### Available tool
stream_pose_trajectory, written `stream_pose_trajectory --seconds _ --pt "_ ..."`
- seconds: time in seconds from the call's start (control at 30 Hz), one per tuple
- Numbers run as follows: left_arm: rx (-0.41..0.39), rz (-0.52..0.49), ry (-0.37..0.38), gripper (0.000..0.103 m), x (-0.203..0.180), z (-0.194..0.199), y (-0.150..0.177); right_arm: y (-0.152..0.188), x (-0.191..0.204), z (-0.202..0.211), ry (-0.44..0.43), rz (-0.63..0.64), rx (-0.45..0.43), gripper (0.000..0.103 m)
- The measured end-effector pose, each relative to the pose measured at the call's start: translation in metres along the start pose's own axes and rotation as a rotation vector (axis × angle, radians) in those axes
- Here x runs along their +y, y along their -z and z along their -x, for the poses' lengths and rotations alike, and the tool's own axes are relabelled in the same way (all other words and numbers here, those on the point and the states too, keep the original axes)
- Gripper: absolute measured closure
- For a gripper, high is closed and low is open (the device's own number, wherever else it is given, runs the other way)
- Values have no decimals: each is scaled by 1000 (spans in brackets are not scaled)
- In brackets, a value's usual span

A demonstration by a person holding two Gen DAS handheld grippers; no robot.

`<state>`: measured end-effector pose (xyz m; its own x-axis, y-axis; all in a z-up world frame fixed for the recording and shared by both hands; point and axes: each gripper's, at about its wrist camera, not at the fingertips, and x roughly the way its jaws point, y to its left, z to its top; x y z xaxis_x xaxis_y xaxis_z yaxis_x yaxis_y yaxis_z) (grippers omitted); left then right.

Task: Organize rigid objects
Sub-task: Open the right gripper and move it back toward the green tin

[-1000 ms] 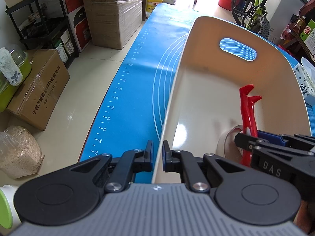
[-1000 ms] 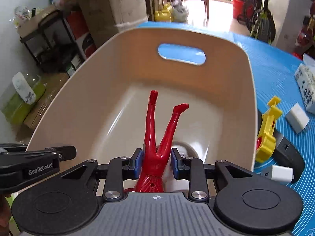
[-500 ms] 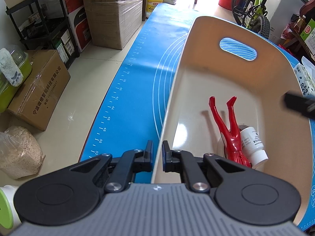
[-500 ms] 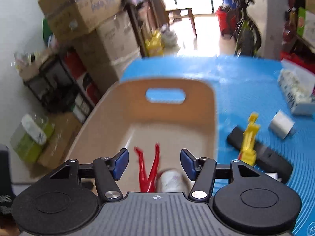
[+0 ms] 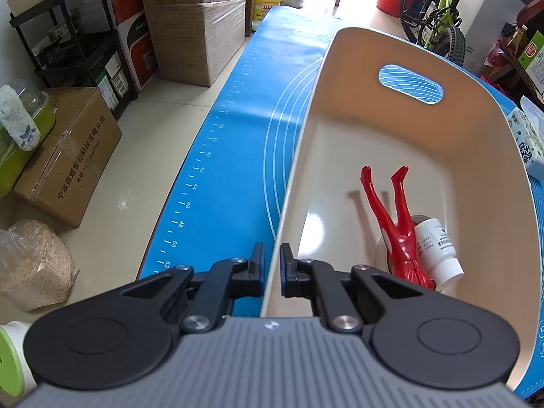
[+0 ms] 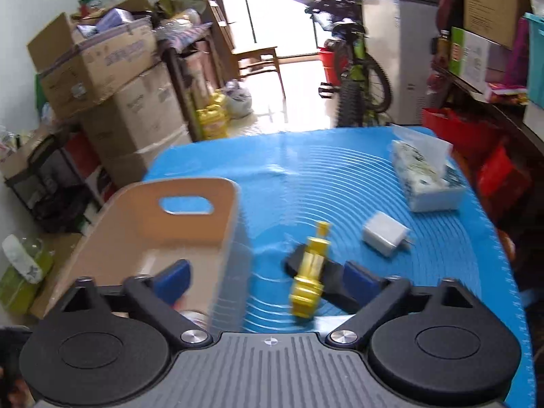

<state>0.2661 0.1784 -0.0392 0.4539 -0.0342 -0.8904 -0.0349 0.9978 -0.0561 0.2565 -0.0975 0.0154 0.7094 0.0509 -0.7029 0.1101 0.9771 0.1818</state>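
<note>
A beige bin (image 5: 482,156) with a handle slot stands on the blue mat (image 5: 238,156). Inside it lie a red figure (image 5: 396,227), legs up, and a white bottle (image 5: 440,251). My left gripper (image 5: 271,265) is shut on the bin's near left wall. In the right wrist view my right gripper (image 6: 268,277) is open and empty, above the mat just right of the bin (image 6: 142,231). A yellow toy (image 6: 311,272) lies on a black object (image 6: 331,280) between its fingers' span, with a white charger (image 6: 384,233) beyond.
A tissue pack (image 6: 425,180) lies at the mat's far right. Cardboard boxes (image 5: 64,156), shelves and a sack stand on the floor left of the table. A bicycle (image 6: 357,78) and a red bucket stand beyond the far end.
My right gripper let go of the red figure in the bin, opened wide, rose and swung right over the mat. The left gripper kept its hold on the bin wall.
</note>
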Motion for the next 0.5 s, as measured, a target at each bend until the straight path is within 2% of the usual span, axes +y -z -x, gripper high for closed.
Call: stream_pose_trajectory --seconds 0.17,0.5 --pt "0 1 0 92 0 0 0 19 -22 -11 68 34 45 4" --pt "1 4 1 92 -1 0 0 68 -39 -48 51 69 210 3"
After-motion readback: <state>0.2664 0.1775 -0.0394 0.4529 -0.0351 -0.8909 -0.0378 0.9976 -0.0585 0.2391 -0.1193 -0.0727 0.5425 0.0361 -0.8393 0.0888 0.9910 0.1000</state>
